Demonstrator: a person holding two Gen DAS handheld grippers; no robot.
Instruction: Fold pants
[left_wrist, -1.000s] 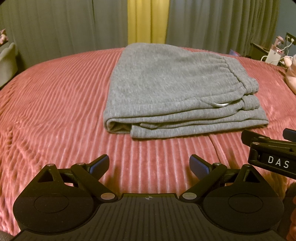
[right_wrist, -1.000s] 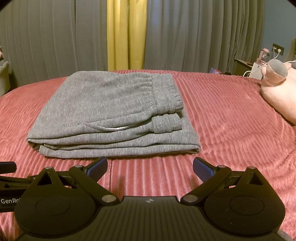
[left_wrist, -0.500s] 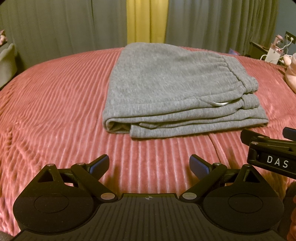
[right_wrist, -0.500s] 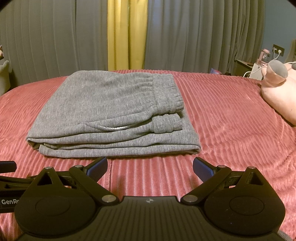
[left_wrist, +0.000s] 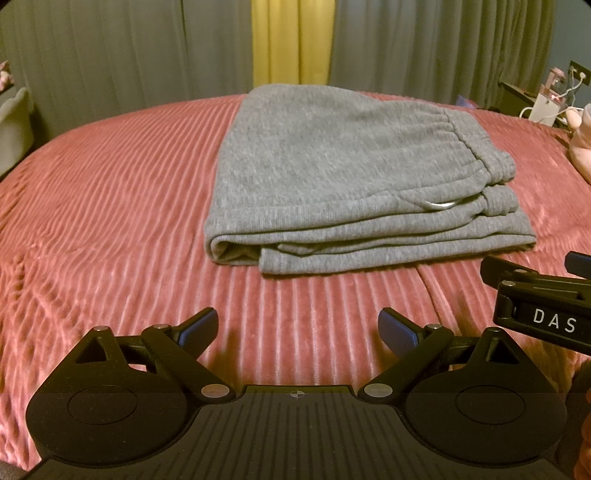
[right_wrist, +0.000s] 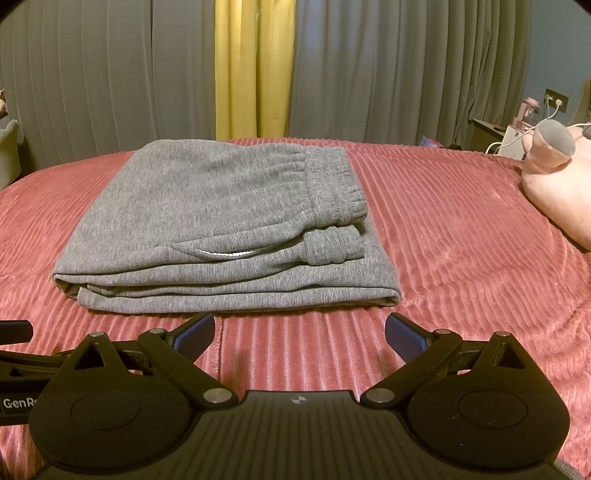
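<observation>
We hold the left gripper (left_wrist: 297, 328) low over the bedspread (left_wrist: 110, 206), its blue pads (left_wrist: 197, 328) spread wide with nothing between them. The right gripper (right_wrist: 300, 332) sits the same way, pads (right_wrist: 404, 338) wide apart and empty, just beside the left one; each shows at the edge of the other's view.

The pants (left_wrist: 343, 177) lie folded into a flat grey stack on the red ribbed bedspread, ahead of both grippers and touched by neither. In the right wrist view the pants (right_wrist: 221, 218) show several layers along the near edge, the elastic waistband (right_wrist: 334, 188) on the right side of the stack, and a cuff (right_wrist: 328, 247) bunched just below it. A pale strip (right_wrist: 221, 253) peeks from a pocket opening on the top layer. A strip of bare bedspread separates the near edge of the stack from our fingertips.

Behind the bed hang grey curtains (right_wrist: 92, 74) with a yellow one (right_wrist: 255, 66) between them. To the right, on the bedspread (right_wrist: 461, 229), rests a pink plush (right_wrist: 557, 184), well apart from the pants
</observation>
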